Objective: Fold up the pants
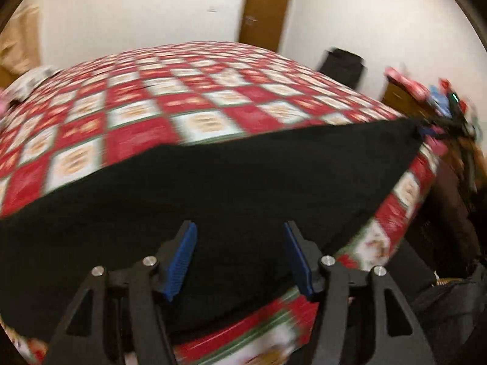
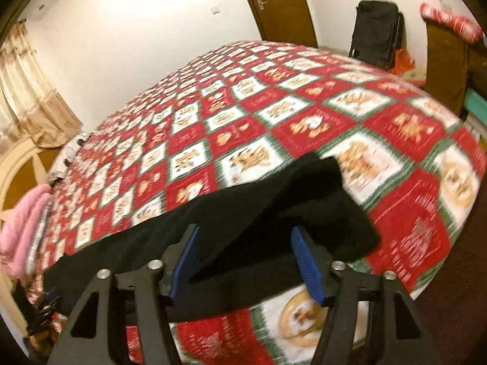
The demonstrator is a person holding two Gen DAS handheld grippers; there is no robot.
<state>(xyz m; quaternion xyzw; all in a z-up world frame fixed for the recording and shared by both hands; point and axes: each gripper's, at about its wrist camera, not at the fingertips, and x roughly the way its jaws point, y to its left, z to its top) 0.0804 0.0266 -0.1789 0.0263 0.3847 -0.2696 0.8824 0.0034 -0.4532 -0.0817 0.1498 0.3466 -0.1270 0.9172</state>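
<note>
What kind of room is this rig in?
Most likely a bedroom: a big bed under a red, white and green checked quilt, a brown wooden door, beige curtains and a black suitcase against the wall.

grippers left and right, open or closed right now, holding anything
left gripper: open, nothing held, black pants lie on the bed below it
right gripper: open, nothing held, above the folded end of the pants
</note>
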